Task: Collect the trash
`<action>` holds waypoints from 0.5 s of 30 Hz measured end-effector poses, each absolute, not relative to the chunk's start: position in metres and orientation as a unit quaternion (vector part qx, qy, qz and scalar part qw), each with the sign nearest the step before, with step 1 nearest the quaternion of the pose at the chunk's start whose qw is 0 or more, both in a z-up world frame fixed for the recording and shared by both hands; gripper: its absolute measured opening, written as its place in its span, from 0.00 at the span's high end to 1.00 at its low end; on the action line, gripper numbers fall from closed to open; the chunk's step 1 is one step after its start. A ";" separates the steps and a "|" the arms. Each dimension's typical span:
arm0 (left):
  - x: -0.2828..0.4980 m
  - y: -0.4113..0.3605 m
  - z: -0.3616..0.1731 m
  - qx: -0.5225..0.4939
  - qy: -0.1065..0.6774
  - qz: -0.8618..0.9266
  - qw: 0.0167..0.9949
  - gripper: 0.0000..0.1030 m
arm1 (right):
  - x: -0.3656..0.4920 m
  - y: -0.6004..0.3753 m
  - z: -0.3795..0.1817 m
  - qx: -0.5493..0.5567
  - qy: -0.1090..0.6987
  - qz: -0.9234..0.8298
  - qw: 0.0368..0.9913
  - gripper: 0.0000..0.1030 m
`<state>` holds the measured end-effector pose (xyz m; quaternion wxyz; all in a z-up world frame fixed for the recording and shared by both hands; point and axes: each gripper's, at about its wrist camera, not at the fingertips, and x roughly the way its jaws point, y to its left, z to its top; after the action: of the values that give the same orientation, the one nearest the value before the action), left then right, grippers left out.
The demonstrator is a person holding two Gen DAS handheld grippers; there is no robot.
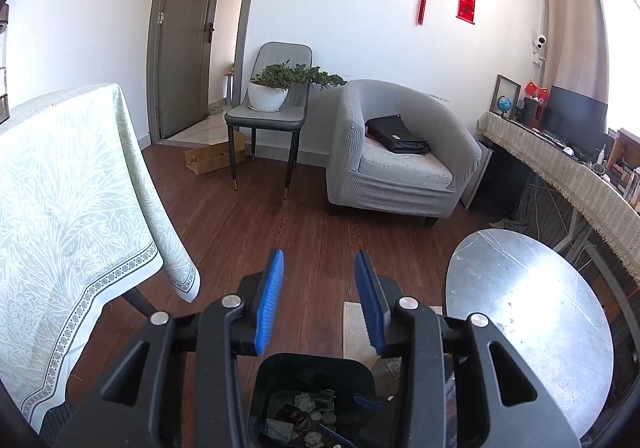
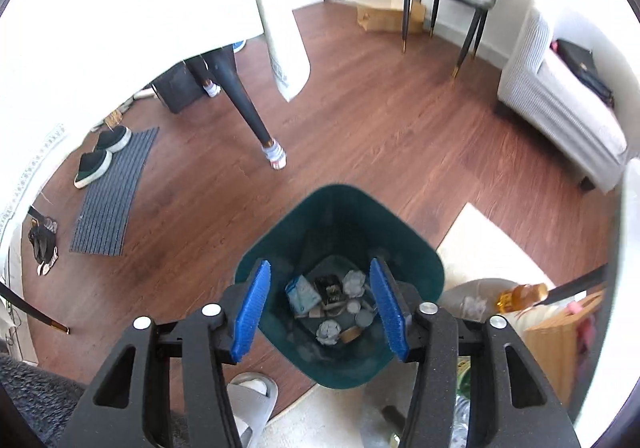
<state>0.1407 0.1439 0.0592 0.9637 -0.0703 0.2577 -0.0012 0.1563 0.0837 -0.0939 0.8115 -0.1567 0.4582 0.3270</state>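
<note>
A: While both claws hang over the floor, list the items, left to right.

B: Item one, tablecloth [image 1: 72, 184]: pale green, leaf pattern, draped over the left table, its corner hanging free above the wood floor [image 1: 248, 224].

A: Item two?

B: Left gripper [image 1: 320, 300]: blue pads spread wide, nothing between them. It sits above the near rim of the trash bin [image 1: 280, 372].

A: Bin contents?

B: From the right wrist view, the trash bin [image 2: 340, 208] is dark teal, upright on the floor, its right edge just beside a cream rug [image 2: 492, 248]. Crumpled paper balls [image 2: 355, 282], a light blue packet [image 2: 302, 294], a dark wrapper and round lids lie at its bottom.

A: Item three?

B: Right gripper [image 2: 320, 308]: jaws wide apart, holding nothing, directly over the bin's mouth.

A: Further right?

B: Round marble table [image 1: 532, 320], bare top, right of the bin. Behind, a grey chair [image 1: 268, 116] carrying a potted plant [image 1: 268, 92], then a grey armchair [image 1: 400, 152] with a black bag [image 1: 396, 134] on its seat.

A: Floor extras?

B: Dark mat [image 2: 116, 192] with green shoes [image 2: 102, 156] at its far end.
</note>
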 end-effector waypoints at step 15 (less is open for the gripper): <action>0.068 0.124 0.082 -0.067 0.228 0.026 0.971 0.27 | 0.110 -0.069 0.001 -0.091 0.367 0.210 0.902 0.51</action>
<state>0.0680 0.1244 0.0815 0.9710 -0.0672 0.2280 0.0259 0.1102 -0.0695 0.0005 0.9017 -0.0909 0.3669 0.2098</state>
